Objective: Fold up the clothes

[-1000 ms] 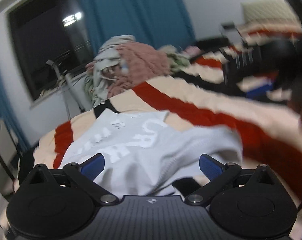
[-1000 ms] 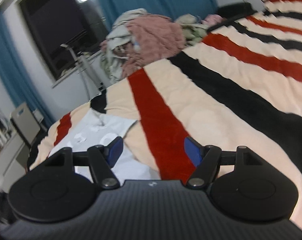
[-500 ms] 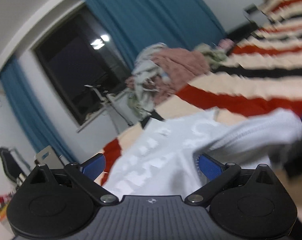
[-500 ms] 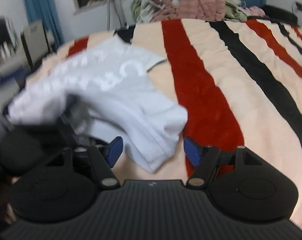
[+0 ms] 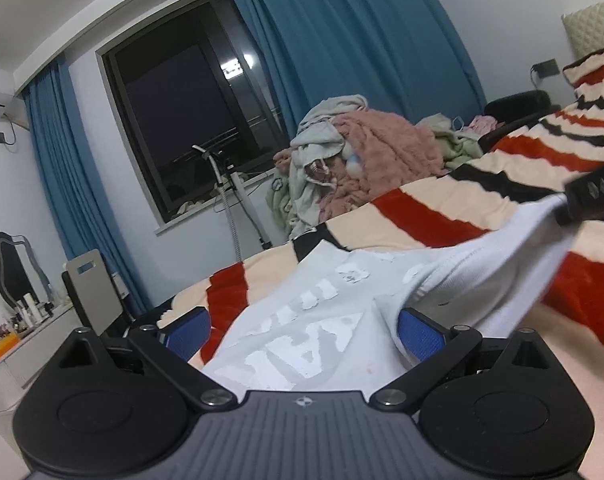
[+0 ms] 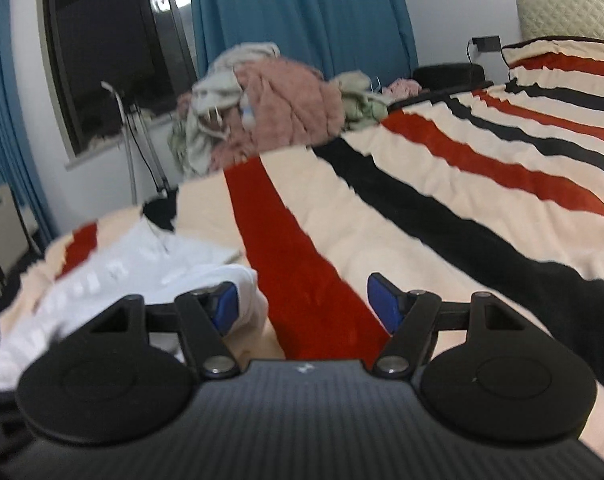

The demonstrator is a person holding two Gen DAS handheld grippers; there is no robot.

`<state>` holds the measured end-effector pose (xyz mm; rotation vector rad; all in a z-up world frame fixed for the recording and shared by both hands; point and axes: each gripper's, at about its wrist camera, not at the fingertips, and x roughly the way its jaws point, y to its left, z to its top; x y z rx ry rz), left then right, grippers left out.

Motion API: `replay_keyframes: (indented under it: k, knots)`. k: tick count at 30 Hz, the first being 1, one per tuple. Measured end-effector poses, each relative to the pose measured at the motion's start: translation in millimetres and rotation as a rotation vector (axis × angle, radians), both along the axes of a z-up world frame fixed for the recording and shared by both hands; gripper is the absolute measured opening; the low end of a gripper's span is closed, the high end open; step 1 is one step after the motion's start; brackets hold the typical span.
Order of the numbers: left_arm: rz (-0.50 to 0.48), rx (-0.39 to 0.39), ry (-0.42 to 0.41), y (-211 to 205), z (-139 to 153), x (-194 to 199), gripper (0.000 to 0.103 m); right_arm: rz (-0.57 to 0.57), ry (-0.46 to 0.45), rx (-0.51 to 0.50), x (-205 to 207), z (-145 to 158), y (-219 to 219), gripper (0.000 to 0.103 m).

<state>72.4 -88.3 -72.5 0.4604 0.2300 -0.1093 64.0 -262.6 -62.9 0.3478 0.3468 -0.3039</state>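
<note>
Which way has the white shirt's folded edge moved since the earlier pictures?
Yes: the white shirt edge has been lifted rightward across the striped blanket, away from the window.

Dim, bluish indoor light; a lamp glares in the dark glass window [image 5: 190, 120]. Fisheye bending curves the edges; the right view smears with motion blur.
</note>
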Motion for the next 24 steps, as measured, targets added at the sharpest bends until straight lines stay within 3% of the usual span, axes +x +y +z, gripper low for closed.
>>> replay_keyframes:
  k: [2, 5, 9, 12, 17, 20, 24]
  knots:
    - [-0.079, -0.067, 0.032, 0.6, 2.0, -5.1, 0.101, 0.004, -0.039, -0.008, -1.7, 6.2, -1.9, 0.069]
    - [-0.169, -0.092, 0.035, -7.3, 1.7, -8.1, 0.101, 0.011, -0.095, -0.017, -5.0, 14.5, -3.6, 0.069]
    - [-0.148, -0.049, 0.043, -18.5, -7.1, -4.2, 0.101, 0.035, -0.152, -0.030, -11.9, 23.0, -0.1, 0.070]
    - [-0.115, -0.035, 0.043, -20.5, -12.3, -0.9, 0.100, 0.034, -0.143, -0.030, -10.1, 22.8, 0.9, 0.070]
    - [0.038, -0.169, 0.062, 7.1, -4.1, 13.0, 0.101, 0.018, -0.150, -0.027, -11.2, 23.3, 2.8, 0.071]
    - [-0.050, -0.215, 0.178, 16.7, -7.5, 16.1, 0.099, 0.082, -0.174, -0.063, -9.2, 23.8, 15.1, 0.071]
    - [-0.099, -0.124, 0.121, 3.8, -12.1, 4.0, 0.099, 0.111, -0.224, -0.096, -12.7, 28.2, 24.3, 0.071]
